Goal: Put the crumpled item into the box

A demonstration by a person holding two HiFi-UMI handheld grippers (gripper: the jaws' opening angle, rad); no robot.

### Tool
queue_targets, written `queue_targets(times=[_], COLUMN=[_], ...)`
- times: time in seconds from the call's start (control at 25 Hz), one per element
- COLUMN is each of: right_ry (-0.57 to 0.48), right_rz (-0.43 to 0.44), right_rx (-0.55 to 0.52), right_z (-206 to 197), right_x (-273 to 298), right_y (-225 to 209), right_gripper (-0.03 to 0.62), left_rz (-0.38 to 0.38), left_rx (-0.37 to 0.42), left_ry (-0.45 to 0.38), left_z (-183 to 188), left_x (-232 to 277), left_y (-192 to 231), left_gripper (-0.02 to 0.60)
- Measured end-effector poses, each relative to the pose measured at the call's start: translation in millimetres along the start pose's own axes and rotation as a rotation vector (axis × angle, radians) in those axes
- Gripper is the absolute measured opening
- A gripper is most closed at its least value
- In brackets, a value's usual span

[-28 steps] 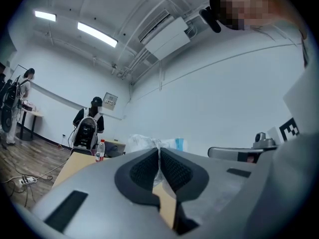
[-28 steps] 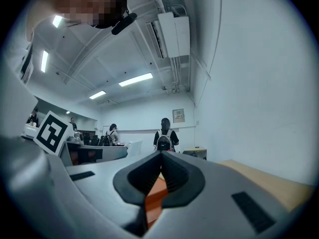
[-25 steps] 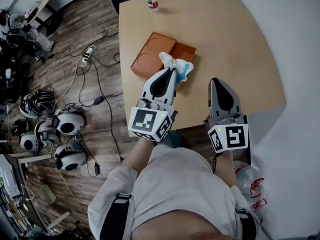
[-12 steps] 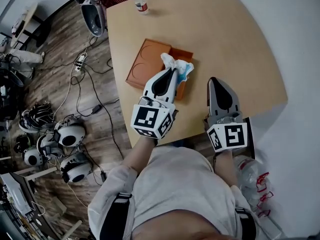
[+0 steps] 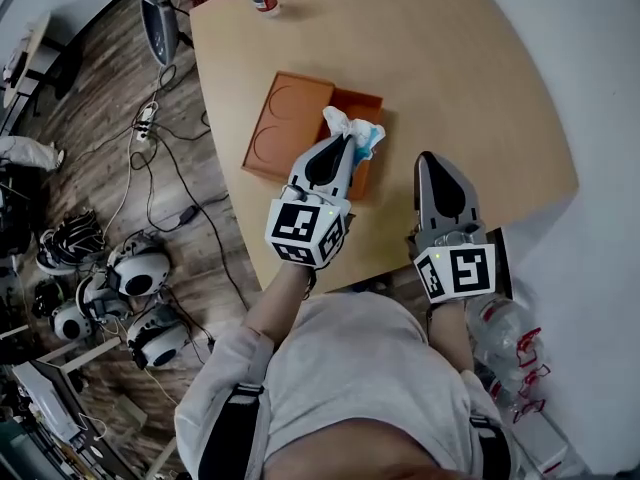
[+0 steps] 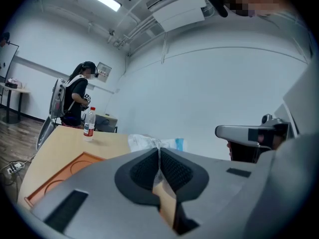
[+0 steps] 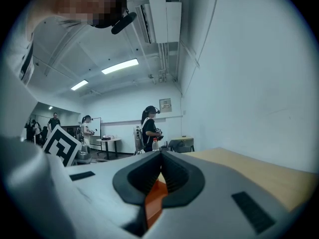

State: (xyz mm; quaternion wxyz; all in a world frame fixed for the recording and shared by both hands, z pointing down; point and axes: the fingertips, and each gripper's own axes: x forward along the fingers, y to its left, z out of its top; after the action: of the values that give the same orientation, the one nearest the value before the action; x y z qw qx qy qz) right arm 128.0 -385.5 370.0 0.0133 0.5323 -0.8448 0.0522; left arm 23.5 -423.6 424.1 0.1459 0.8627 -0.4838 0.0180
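Your left gripper (image 5: 344, 141) pinches the wad (image 5: 347, 123) in its fingers over the box (image 5: 362, 99); your right gripper (image 5: 431, 158), fingers pressed together, hangs beside the box.

The right gripper (image 7: 161, 156) holds its jaws pressed together, nothing between them. Below their tips the orange box (image 7: 154, 199) shows through the gap. Right of the gripper lies the wooden table (image 7: 254, 167). Beyond the tips stand a bottle (image 7: 154, 144) and a person in black (image 7: 149, 128).

Left claw (image 5: 343, 144) held forward, jaws pinched on crumpled item (image 5: 356, 128), right claw (image 5: 431, 160) beside it, jaws together
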Motion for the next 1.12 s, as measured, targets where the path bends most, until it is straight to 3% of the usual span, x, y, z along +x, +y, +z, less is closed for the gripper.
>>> queue_targets(times=[1.12], right_ry=[0.108], right_rz=[-0.049], right_rx=[0.027], right_z=[-41.6], right_x=[15.3], right_y=[-15.7], right_gripper=[0.009], left_rz=[0.077], left_rx=[-0.017], left_ry=[0.37], left_z=[-116.3], left_x=[51.0], left_y=[49.4], left_gripper=[0.025])
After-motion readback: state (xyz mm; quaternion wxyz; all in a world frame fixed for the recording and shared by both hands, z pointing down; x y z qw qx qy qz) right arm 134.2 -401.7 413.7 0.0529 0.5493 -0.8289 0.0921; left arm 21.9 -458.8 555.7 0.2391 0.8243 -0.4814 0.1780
